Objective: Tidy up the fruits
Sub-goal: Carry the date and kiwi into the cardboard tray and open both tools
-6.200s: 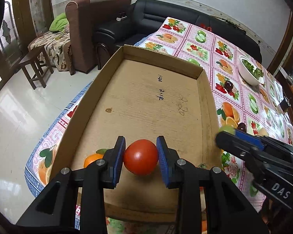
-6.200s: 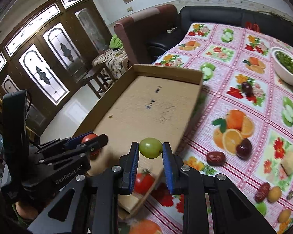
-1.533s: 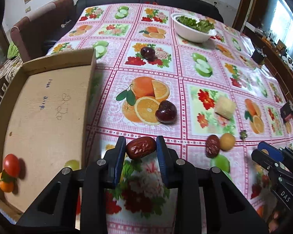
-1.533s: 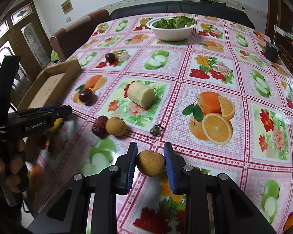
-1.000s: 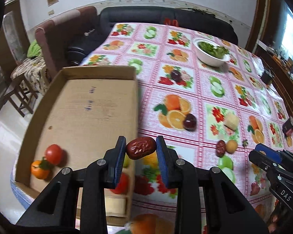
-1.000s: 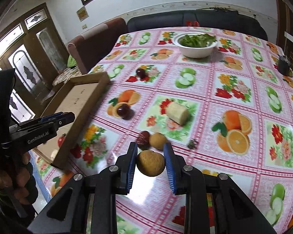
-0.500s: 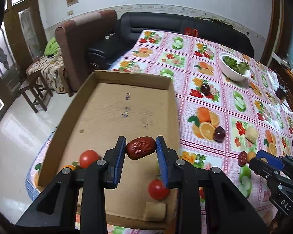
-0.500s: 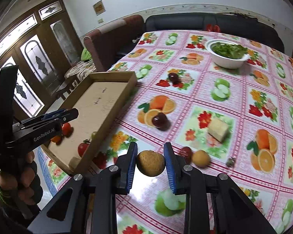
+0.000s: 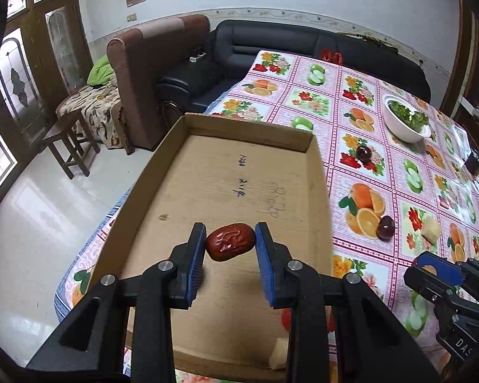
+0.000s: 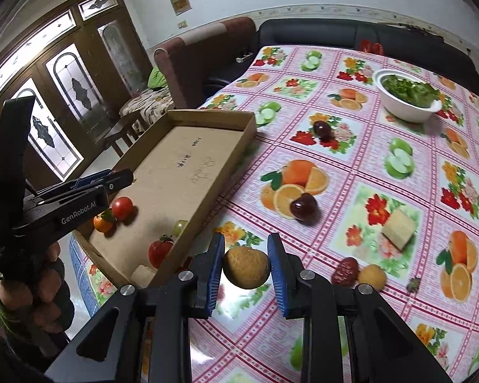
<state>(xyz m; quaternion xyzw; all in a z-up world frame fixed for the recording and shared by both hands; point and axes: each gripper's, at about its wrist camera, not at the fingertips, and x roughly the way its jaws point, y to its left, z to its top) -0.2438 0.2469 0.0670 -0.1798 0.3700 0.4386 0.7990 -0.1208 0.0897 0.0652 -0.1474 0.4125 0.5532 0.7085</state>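
Clamping the light, wrinkly red date (image 9: 230, 241) end-to-end, the left gripper (image 9: 230, 245) looks secure, while the right gripper (image 10: 246, 266) pinches a firm tan fruit (image 10: 246, 267).

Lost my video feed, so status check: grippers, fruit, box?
Left gripper shut on red date, above cardboard box. Right gripper shut on tan fruit, over tablecloth beside box. Nothing blocking.

The left tool (image 10: 118, 177) bears white lettering "GenRobot.AI" on its side. The right tool (image 9: 431, 269) shows "DAS" on its body. Handwritten marks on the cardboard box (image 9: 226, 191) floor are illegible.
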